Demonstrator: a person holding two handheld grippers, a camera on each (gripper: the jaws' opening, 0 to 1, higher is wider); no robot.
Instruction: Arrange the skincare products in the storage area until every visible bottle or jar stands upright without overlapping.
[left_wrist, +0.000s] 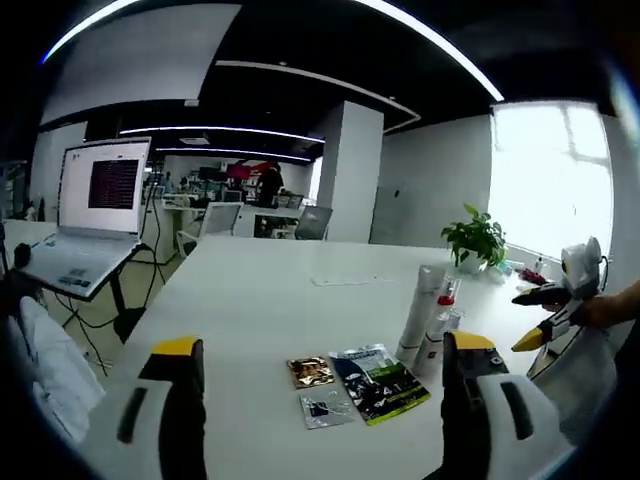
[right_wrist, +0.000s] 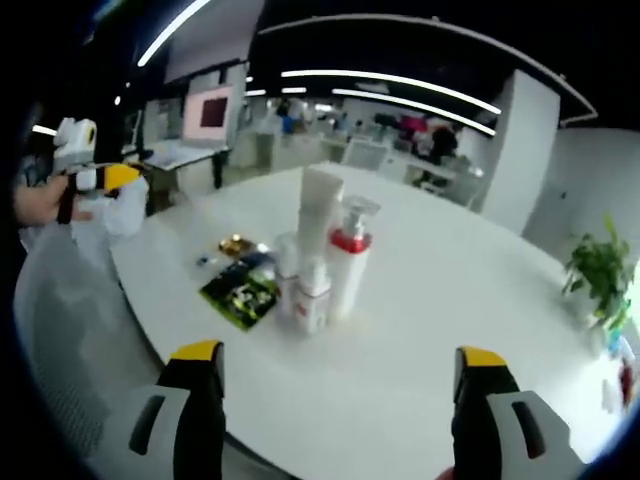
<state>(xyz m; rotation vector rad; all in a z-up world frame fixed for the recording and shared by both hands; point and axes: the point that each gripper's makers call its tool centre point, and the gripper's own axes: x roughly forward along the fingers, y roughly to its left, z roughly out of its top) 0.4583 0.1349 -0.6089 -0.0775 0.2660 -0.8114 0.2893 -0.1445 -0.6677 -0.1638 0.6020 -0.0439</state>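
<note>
A tall white tube, a pump bottle with a red collar and small white bottles stand upright in a tight cluster on the white table. In the right gripper view the same tube, pump bottle and small bottles stand mid-table. Flat sachets lie beside them: a gold one, a green-printed packet and a silver one. My left gripper is open above the near edge. My right gripper is open too, short of the cluster, with nothing between its jaws.
A laptop stands on a stand left of the table. A potted plant sits at the far table corner. The other gripper comes in from the right, in a hand. A white chair back is near the table edge.
</note>
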